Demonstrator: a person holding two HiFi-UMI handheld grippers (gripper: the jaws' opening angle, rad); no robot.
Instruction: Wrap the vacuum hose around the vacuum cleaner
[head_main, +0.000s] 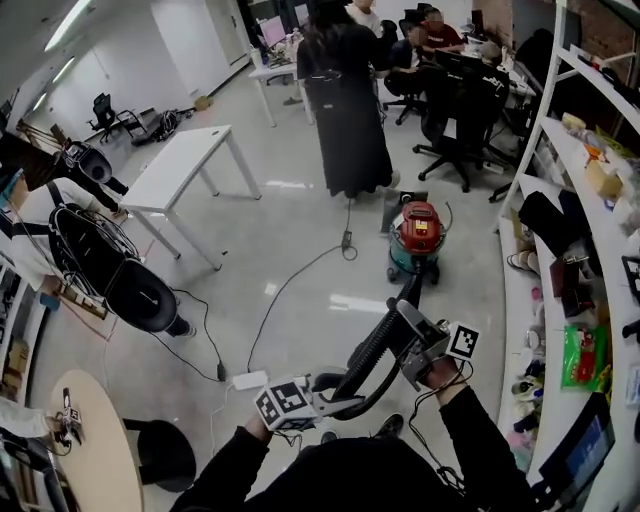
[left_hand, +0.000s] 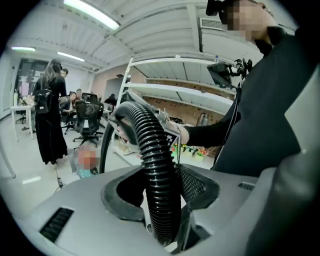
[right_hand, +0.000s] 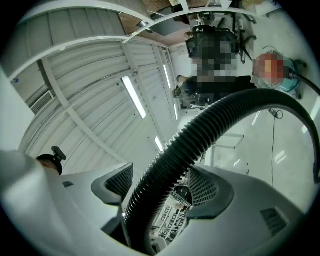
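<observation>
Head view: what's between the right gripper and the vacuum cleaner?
Only the hose. It runs from the right gripper to the vacuum cleaner, with nothing else on that stretch of floor. The head view shows this.

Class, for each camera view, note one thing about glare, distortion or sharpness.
Head view: light glares off the floor, and the shelf bows along the right edge. Left gripper view: black fisheye corners; the vacuum hose is sharp close up. Right gripper view: the ceiling light strip is blown out.

place: office | evidence: white desk (head_main: 185, 162); swivel chairs (head_main: 455, 120); wall shelving (head_main: 572, 160)
</observation>
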